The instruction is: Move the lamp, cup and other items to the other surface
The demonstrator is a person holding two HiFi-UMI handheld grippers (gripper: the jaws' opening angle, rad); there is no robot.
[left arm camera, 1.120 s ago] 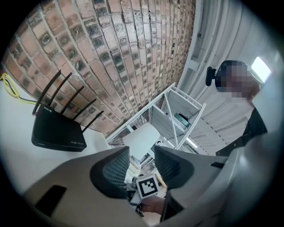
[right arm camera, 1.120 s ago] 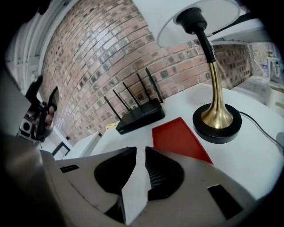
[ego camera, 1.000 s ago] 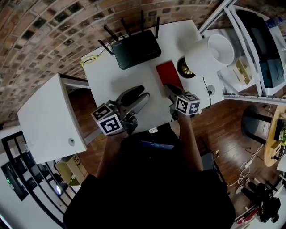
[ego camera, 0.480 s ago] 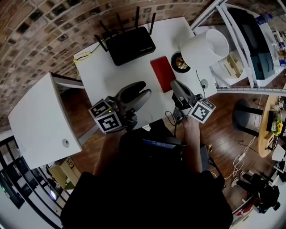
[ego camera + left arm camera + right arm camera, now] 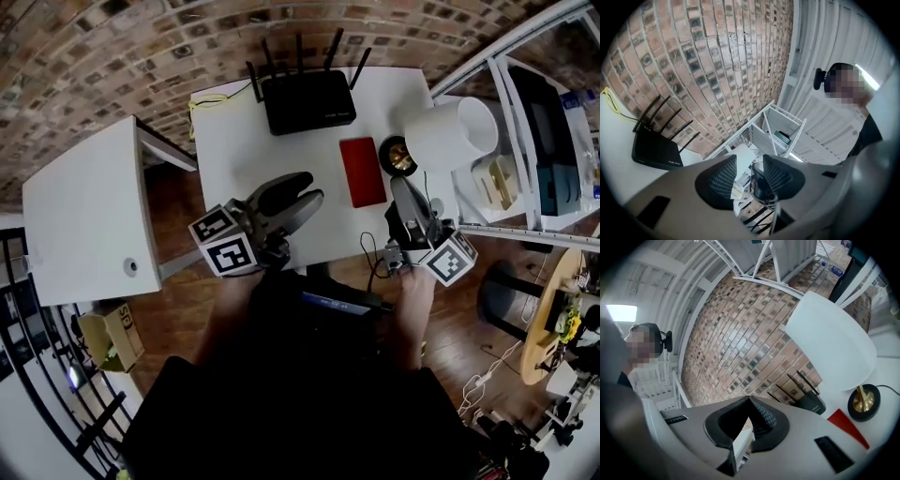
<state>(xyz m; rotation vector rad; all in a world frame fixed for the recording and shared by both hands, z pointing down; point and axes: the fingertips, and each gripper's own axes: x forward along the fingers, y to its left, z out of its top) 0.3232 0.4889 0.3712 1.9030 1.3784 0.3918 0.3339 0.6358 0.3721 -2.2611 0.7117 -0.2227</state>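
A lamp with a white shade and a brass base stands at the right end of the white table. A red book lies flat beside the base. My right gripper is shut with nothing in it, hanging just in front of the base and to the right of the book. In the right gripper view, the lamp shade, its base and the book lie ahead to the right of my right gripper. My left gripper is open and empty over the table's front, as the left gripper view confirms.
A black router with several antennas sits at the table's back by the brick wall, with a yellow cable to its left. A second white surface stands to the left across a gap. A white metal shelf is at the right.
My right gripper has lifted from the red book's near edge and shifted right, toward the lamp base. The left gripper has risen slightly and stayed open.
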